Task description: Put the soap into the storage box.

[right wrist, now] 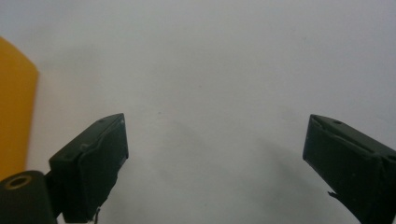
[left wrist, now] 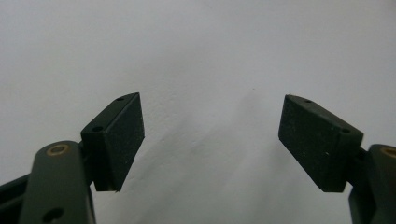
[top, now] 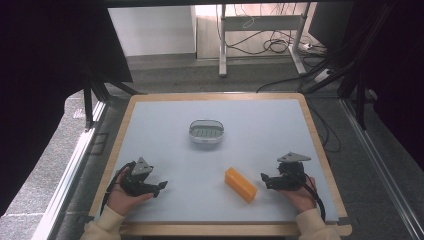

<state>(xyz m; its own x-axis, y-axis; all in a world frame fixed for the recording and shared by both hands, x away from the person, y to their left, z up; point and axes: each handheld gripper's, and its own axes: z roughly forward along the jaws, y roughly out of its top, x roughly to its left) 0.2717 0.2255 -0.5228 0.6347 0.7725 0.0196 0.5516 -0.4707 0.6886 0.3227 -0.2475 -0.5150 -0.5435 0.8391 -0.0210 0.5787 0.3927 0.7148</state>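
An orange block (top: 240,184) lies flat on the pale grey table top (top: 165,135), near the front and right of centre. A small oval grey dish (top: 206,131) with a slotted floor sits at the middle of the table. My left gripper (top: 163,186) rests low at the front left, held in a hand, jaws pointing right. In the left gripper view it (left wrist: 211,140) stands open over bare table. My right gripper (top: 263,178) sits at the front right, jaws pointing left toward the block and a short gap from it. Seen from the right gripper view, it (right wrist: 215,163) is open with nothing between its pads, the orange block (right wrist: 16,107) at the left edge.
A wooden rim (top: 320,145) frames the table. Beyond the far edge are desk legs and loose cables on the floor (top: 272,45). Dark curtains and stand legs (top: 95,95) flank both sides.
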